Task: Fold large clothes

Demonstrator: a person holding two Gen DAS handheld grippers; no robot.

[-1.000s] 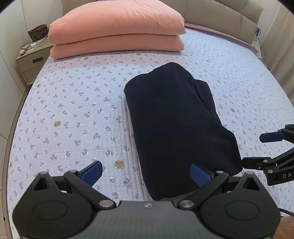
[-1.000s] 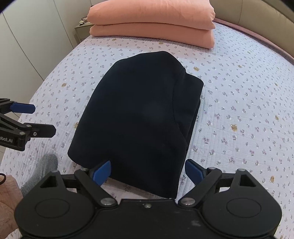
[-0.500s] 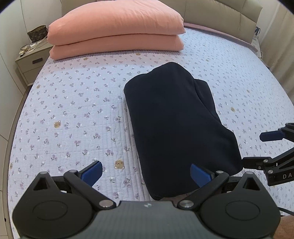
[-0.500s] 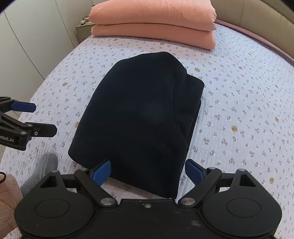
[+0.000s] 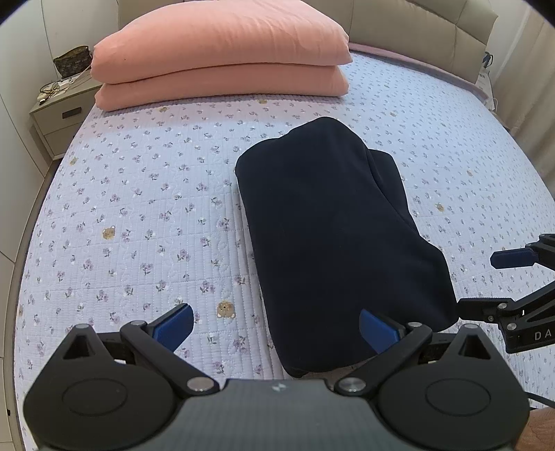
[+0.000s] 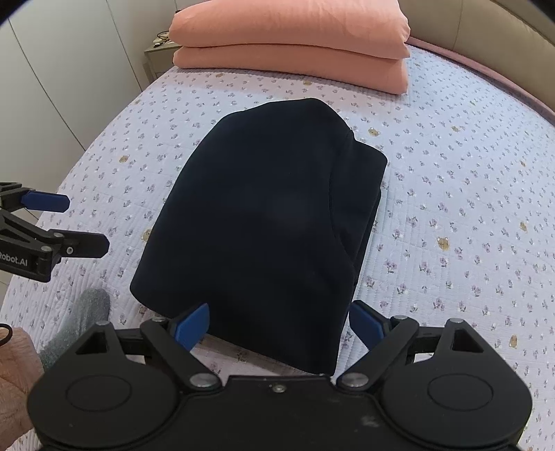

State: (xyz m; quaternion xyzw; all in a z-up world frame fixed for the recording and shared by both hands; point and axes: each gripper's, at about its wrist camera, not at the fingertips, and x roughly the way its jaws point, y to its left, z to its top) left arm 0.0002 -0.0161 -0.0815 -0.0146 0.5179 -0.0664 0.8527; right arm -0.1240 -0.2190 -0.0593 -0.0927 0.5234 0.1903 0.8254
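Left wrist view shows the garment (image 5: 333,236) lying mid-bed, dark navy, folded into a thick oblong with its rounded end toward the pillows (image 5: 222,55). One layer steps out along its right edge, so the stack is not quite flush. It looks finished or close to it.

Both tools hang at the near end, empty. The left gripper (image 5: 274,324) has its fingers wide apart, one over bare quilt (image 5: 138,208), the other at the bundle's near left corner. The right gripper (image 6: 277,324) is spread too, straddling the near edge from its own side. I'd guess they sit there to square up or lift the bundle.

Beyond the pillows come the headboard (image 5: 416,31) and a nightstand (image 5: 59,114) at the left. Nothing lies between tools and cloth.
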